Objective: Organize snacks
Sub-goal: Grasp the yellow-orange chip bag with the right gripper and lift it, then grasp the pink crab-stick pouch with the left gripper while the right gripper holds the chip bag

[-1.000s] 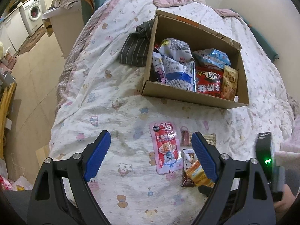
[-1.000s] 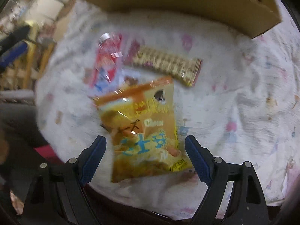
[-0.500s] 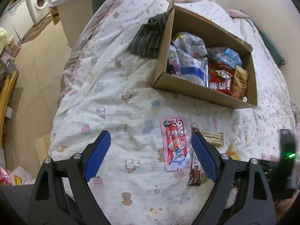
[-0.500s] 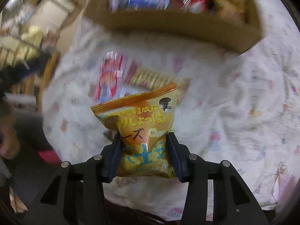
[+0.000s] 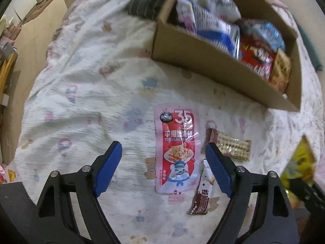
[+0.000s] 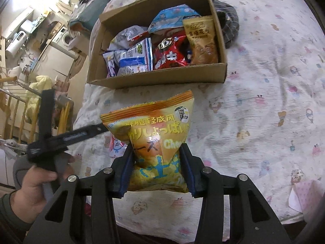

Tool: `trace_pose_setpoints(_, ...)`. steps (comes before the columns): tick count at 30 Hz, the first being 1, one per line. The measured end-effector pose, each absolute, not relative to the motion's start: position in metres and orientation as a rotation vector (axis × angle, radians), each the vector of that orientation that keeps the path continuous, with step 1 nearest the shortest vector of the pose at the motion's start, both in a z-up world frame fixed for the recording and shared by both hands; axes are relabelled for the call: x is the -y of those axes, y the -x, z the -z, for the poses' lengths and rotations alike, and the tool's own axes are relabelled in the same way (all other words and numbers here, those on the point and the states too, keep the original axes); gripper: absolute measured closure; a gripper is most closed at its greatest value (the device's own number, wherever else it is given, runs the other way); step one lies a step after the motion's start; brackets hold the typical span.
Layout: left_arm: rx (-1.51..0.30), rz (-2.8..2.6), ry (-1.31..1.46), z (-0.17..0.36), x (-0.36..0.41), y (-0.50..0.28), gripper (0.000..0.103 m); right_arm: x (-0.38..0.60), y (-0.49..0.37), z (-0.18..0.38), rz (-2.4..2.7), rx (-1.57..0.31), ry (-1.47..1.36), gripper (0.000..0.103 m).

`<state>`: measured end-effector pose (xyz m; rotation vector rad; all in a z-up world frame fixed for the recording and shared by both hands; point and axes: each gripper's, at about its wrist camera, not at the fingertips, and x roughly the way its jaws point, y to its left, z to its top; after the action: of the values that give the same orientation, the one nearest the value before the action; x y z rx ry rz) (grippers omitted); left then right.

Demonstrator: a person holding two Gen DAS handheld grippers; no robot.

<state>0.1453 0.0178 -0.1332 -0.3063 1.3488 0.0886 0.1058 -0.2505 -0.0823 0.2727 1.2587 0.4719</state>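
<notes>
My right gripper (image 6: 156, 152) is shut on a yellow cheese-crisp bag (image 6: 154, 126) and holds it above the bed, short of the cardboard box (image 6: 162, 77). The bag also shows at the right edge of the left wrist view (image 5: 298, 162). The box (image 5: 203, 59) holds several snack packs. My left gripper (image 5: 163, 154) is open and empty above a pink crab-stick pack (image 5: 177, 150). A brown chocolate bar (image 5: 202, 195) and a gold wafer bar (image 5: 231, 146) lie on the sheet just right of the pack.
The bed has a white cartoon-print sheet (image 6: 264, 111). A dark striped cloth (image 6: 227, 24) lies against the box's far side. The bed's left edge drops to a tiled floor (image 5: 30, 36). The hand holding the left gripper (image 6: 46, 146) shows at the right wrist view's left.
My right gripper closed on the yellow bag and lifted it off the sheet toward the box. My left gripper moved forward and lower over the pink pack, still open.
</notes>
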Motion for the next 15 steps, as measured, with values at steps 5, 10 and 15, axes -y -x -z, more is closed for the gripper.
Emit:
trace_pose_setpoints(5,-1.437,-0.095,0.232,0.158,0.003,-0.15,0.022,0.271,-0.102,0.074,-0.466,-1.244,-0.297,0.057)
trace_pose_setpoints(10,-1.481,-0.129,0.169,0.174,0.017,-0.157,0.021,0.276,-0.099,0.072,-0.458,-1.235,-0.304,0.057)
trace_pose_setpoints(15,-1.481,-0.122,0.127,0.178,0.03,-0.162,0.014,0.28,-0.099,0.073,-0.449,-1.236,-0.31,0.057)
